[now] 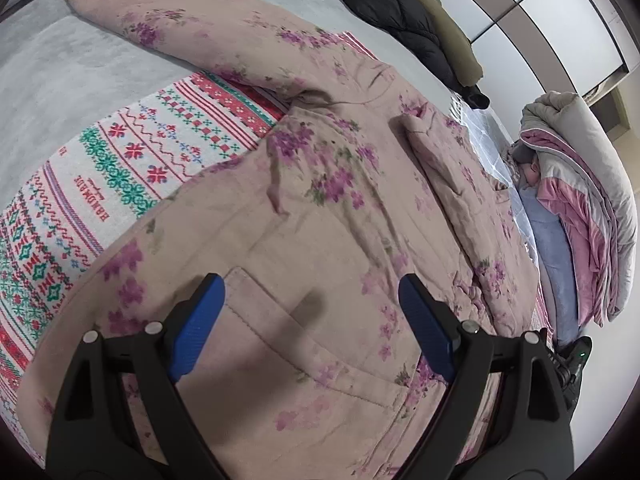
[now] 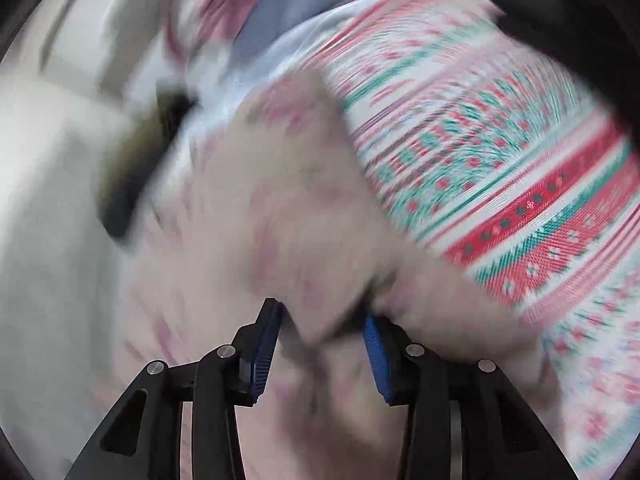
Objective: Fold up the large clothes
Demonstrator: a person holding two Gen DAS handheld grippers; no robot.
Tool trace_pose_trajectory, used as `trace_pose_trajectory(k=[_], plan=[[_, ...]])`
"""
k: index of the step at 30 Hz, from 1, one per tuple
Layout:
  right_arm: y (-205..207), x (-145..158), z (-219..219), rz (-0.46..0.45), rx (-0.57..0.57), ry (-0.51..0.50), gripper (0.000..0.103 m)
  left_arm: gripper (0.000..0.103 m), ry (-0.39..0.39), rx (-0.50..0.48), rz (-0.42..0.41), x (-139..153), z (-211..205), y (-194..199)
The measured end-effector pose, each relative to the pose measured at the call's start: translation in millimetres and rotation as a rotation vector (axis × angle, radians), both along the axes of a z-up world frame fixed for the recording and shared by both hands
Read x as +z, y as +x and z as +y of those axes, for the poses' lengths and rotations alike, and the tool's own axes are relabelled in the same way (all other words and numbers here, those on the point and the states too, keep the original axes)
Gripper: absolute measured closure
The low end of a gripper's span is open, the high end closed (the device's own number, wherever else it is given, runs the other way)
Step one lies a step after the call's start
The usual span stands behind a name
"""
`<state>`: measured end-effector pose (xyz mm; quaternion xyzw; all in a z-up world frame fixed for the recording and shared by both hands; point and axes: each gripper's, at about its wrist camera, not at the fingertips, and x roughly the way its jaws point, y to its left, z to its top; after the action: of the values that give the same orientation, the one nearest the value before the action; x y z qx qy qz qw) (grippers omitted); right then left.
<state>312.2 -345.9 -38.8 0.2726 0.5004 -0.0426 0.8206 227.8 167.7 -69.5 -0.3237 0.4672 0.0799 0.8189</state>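
Note:
A large pink jacket with purple flowers (image 1: pixel 320 168) lies spread on the bed, one sleeve (image 1: pixel 168 12) stretched to the far left and a patch pocket near the front. My left gripper (image 1: pixel 312 286) hovers open just above that pocket, with nothing between its blue pads (image 1: pixel 196 328). The right wrist view is heavily blurred. There my right gripper (image 2: pixel 322 320) has a thick fold of the same pink jacket (image 2: pixel 280 200) filling the gap between its blue pads (image 2: pixel 266 352), and the cloth touches both.
A patterned red, green and white blanket (image 1: pixel 100 184) lies under the jacket on the grey bedsheet (image 1: pixel 60 68). A dark puffer coat (image 1: pixel 404 16) lies at the far edge. Folded pink and grey bedding (image 1: pixel 580 208) is piled at the right, with white wardrobe doors (image 1: pixel 560 12) behind.

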Motion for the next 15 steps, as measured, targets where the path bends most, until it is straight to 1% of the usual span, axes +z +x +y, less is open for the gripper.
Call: trace_pose_trajectory(k=[1,2,3,4,5,6,7,8,9,11,13,15], plan=[[1,15,28,0.002,0.076,-0.135,0.059,0.014,0.009,0.005,0.005,0,0,0],[1,25,52,-0.020,0.130,-0.220,0.057,0.014,0.018,0.007,0.010,0,-1,0],[2,38,87,-0.067,0.208,-0.330,0.049,0.014,0.038,0.006,0.019,0,-2,1],[4,46,122,-0.116,0.283,-0.413,0.039,0.014,0.053,0.006,0.025,0,-3,1],[7,51,156,-0.163,0.356,-0.469,0.034,0.014,0.067,0.005,0.032,-1,-3,1],[12,51,181,-0.197,0.415,-0.505,0.030,0.014,0.075,0.006,0.036,-1,-3,1],[19,49,216,-0.239,0.497,-0.546,0.030,0.014,0.077,0.008,0.040,-1,-1,2],[29,44,248,-0.262,0.570,-0.582,0.030,0.014,0.075,0.012,0.041,-2,0,2],[40,35,270,-0.265,0.613,-0.609,0.030,0.014,0.068,0.020,0.043,-3,4,2],[58,14,324,-0.265,0.722,-0.703,0.030,0.014,0.060,0.033,0.046,-4,10,2],[65,2,357,-0.304,0.790,-0.794,0.030,0.014,0.057,0.040,0.056,-7,16,3],[75,-7,377,-0.329,0.792,-0.865,0.032,0.014,0.041,0.044,0.063,-9,22,4]])
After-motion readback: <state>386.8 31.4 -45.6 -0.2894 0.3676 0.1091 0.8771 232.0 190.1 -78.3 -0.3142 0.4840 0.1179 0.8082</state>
